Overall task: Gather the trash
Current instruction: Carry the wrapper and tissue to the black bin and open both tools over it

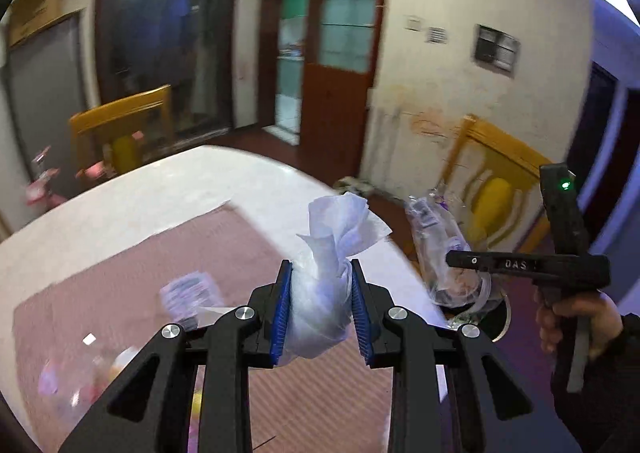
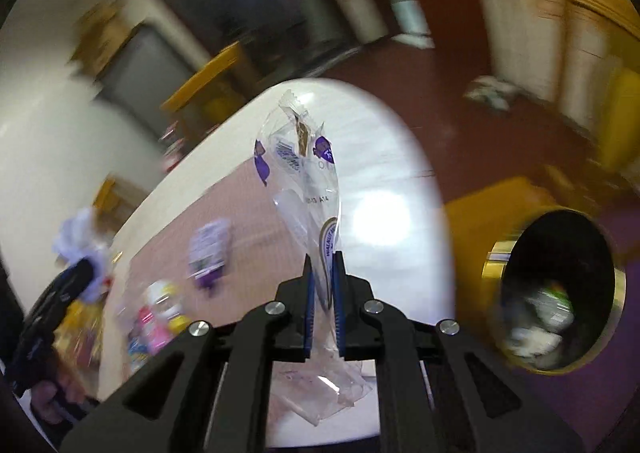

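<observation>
Right wrist view is heavily motion-blurred: the colourful pile of small packets [image 2: 160, 317] near the white round table's [image 2: 384, 181] left edge can't be identified, and the print on the purple-and-white sachet [image 2: 210, 249] on the pink woven mat [image 2: 248, 221] is unreadable. Contents of the black gold-rimmed bin [image 2: 556, 293] are a smear. The clear plastic wrapper's [image 2: 308, 189] lower end is hidden behind the gripper body. In the left wrist view, the items at the mat's near left corner [image 1: 80, 369] are blurred and cut by the frame edge.
</observation>
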Tool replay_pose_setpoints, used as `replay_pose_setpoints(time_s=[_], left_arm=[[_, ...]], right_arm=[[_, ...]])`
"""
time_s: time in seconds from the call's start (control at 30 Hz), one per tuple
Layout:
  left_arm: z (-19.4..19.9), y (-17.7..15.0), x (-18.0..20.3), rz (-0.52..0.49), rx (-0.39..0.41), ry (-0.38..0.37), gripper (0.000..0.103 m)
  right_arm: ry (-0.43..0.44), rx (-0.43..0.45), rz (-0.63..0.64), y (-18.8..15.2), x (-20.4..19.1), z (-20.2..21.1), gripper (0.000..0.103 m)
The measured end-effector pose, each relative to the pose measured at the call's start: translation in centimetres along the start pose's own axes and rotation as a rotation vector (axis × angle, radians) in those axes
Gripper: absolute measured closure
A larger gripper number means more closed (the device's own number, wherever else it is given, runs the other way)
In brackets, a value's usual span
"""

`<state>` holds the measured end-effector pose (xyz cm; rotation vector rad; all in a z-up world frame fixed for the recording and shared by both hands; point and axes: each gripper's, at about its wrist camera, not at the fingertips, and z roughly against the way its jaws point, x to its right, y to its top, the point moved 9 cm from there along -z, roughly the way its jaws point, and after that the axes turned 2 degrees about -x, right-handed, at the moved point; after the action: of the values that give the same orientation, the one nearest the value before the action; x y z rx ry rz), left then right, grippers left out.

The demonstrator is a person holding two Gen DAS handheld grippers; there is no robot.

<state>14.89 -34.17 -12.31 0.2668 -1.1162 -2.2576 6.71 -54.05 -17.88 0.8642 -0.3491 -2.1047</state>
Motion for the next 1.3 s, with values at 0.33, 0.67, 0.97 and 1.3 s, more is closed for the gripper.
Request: replay_pose_setpoints(time_s=[0.33, 0.67, 0.97, 1.3], left_arm=[[-4.3, 0.6, 11.4, -0.139, -0.043, -0.164, 0.076], [-6.1, 0.0, 13.4, -0.178, -0.087, -0.182, 0.076], [-9.0, -0.6, 16.5, -0.192, -0.124, -0.247, 0.076], [-19.3, -4.3, 26.4, -0.334, -0.282, -0.352, 0.076]], right_arm=[[-0.313, -0.011, -0.278, -2.1, 20.5, 1.8, 0.093], [-0.361, -0.070, -0.382, -4.9, 25.0, -0.4, 0.032], [-0.387, 0.000, -0.453, -5.0, 26.9, 2.2, 0.026], [-0.404, 0.200, -0.536, -4.2, 28.2, 9.6, 0.026]])
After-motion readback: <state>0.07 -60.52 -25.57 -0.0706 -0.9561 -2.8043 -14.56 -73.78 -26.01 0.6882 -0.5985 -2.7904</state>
